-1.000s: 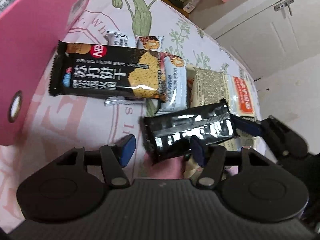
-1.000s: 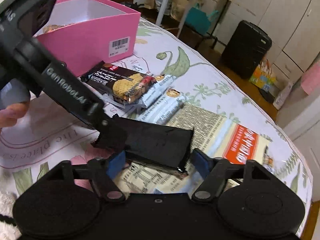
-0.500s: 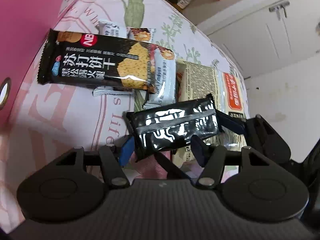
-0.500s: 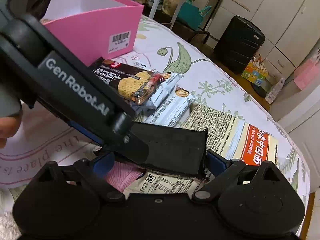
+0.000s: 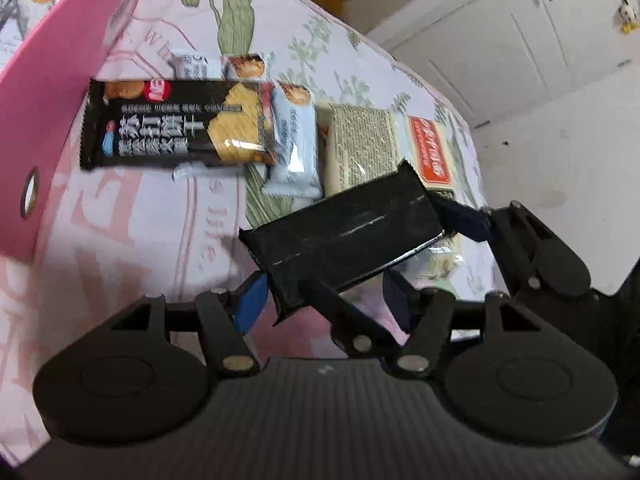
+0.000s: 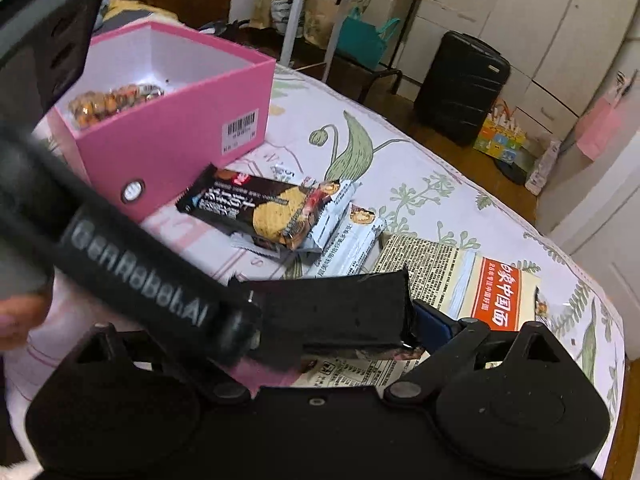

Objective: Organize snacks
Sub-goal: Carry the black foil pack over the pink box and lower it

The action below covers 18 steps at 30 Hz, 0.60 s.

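Note:
A plain black snack packet (image 5: 344, 236) hangs above the flowered cloth, held lengthwise between the fingers of my right gripper (image 6: 332, 320), which is shut on it. It also shows in the right wrist view (image 6: 344, 304). My left gripper (image 5: 320, 300) is open, its blue pads on either side of the packet's near end without clamping it. A black cracker pack (image 5: 176, 124) (image 6: 256, 208), pale blue bars (image 5: 296, 148) and a beige noodle pack (image 5: 384, 144) lie on the cloth. The pink box (image 6: 172, 136) stands at the left.
The pink box holds orange-brown snacks (image 6: 108, 100). Its side wall (image 5: 44, 92) fills the left wrist view's left side. A black suitcase (image 6: 460, 84), bags and white cupboards stand beyond the bed. The bed edge runs along the right.
The black packet has been lifted off the cloth and tilted, rising with my right gripper. My left gripper has drawn back a little, giving a wider look at the box.

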Available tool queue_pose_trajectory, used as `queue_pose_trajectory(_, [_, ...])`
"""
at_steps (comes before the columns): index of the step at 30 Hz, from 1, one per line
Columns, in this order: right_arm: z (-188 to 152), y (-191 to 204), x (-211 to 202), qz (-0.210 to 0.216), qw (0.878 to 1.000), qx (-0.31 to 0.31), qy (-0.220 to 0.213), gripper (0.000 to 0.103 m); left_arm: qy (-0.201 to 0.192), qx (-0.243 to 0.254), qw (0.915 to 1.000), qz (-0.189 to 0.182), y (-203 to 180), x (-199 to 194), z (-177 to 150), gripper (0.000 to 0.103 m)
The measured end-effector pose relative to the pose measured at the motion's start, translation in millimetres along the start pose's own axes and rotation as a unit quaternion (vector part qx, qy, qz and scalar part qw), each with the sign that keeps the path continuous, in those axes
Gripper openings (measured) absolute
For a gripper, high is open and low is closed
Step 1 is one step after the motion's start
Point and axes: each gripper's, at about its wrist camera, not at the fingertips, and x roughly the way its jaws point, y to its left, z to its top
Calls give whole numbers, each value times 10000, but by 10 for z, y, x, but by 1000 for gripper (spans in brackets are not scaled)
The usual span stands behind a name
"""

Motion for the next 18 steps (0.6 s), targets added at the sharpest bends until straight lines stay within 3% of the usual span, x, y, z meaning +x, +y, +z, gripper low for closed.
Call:
queue_pose_trajectory(13, [59, 240, -243, 30, 10000, -12, 22, 98, -129, 187, 9996, 196, -31, -394, -255, 61])
queue_pose_trajectory(18, [5, 420, -387, 16, 9999, 104, 51, 96, 21, 265, 9992, 298, -33, -541, -377, 61])
